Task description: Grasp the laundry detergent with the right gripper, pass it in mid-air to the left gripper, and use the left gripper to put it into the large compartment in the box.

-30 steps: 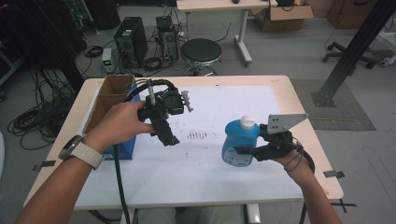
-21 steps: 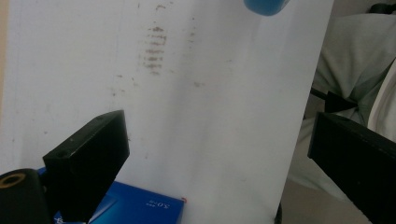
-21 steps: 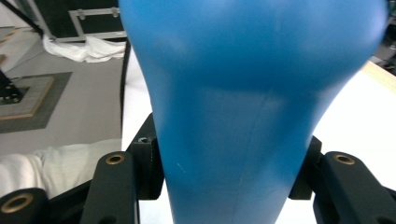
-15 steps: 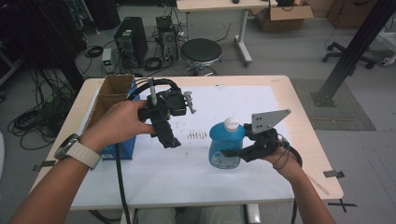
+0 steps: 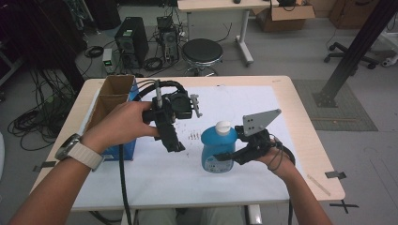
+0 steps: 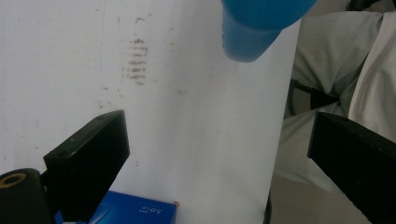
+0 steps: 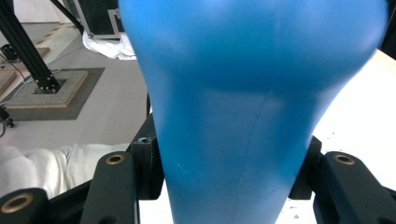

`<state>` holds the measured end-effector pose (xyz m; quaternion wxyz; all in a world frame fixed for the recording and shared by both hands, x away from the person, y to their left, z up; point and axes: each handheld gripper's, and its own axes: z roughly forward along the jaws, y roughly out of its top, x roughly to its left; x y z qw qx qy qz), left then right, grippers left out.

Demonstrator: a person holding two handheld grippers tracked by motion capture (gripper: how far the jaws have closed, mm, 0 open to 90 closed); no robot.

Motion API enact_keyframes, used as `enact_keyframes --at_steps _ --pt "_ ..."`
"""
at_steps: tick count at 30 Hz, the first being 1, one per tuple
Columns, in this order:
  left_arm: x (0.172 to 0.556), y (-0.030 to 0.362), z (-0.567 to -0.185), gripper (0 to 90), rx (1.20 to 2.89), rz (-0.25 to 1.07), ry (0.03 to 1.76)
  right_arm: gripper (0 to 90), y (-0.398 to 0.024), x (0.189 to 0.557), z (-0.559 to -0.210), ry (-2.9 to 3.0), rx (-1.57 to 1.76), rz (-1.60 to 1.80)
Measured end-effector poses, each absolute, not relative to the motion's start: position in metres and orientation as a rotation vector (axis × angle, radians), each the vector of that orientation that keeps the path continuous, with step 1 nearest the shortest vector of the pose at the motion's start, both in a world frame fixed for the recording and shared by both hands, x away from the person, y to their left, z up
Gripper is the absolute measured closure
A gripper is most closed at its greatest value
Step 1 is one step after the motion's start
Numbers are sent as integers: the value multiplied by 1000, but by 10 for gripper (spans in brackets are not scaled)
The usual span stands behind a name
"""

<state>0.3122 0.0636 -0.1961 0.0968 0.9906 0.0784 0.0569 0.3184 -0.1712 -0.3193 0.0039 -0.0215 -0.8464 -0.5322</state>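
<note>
Between the two black jaws of the right gripper (image 5: 224, 157) stands a blue plastic bottle with a white cap (image 5: 218, 147), upright on the white sheet (image 5: 263, 101) that covers the light wooden table (image 5: 307, 126). The jaws are closed against the bottle's lower body from the person's right, and in the right gripper view the blue plastic (image 7: 243, 116) bulges up between them, pinched on both sides. The grey three-cornered plate on top of this gripper tilts up just behind the bottle's cap.

To the left of the bottle, and apart from it, the left gripper (image 5: 176, 146) hangs above the sheet, its jaws pointing down and towards the person. They stand wide apart with nothing between them; in the left gripper view bare white paper shows in the gap (image 6: 219, 154), and the bottle's blue base (image 6: 252, 32) appears farther off, at the top of that view.

Between the two grippers, just left of the bottle, a small patch of dark smudges (image 5: 193, 136) marks the sheet. Beyond the left hand (image 5: 119, 124), at the table's left edge, sits an open brown cardboard box (image 5: 112, 91) with a blue side, its blue corner also showing below the left gripper's jaw (image 6: 135, 212). Past the table's far edge, a round black stool (image 5: 202, 50) stands on the grey floor.
</note>
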Motion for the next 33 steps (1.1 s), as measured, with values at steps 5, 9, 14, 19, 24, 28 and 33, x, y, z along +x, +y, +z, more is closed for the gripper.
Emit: enact_keyframes --at_steps 5,9,14,19,24,28,33 --pt "311 60 -195 61 2934 153 213 448 -166 319 -322 -2650 -57 -1656" --pt "309 56 -195 61 2938 144 196 448 -162 320 -325 -2650 -50 -1640" --pt "308 50 -193 61 2937 138 177 448 -157 321 -325 -2650 -45 -1640" --pt "306 45 -192 61 2939 134 159 448 -151 321 -325 -2650 -39 -1635" --pt "306 41 -191 60 2938 132 139 449 -146 322 -327 -2646 -33 -1628" --pt "306 38 -191 60 2940 132 132 449 -142 323 -328 -2644 -27 -1627" --pt "307 33 -192 59 2935 129 132 449 -139 322 -327 -2638 -20 -1634"
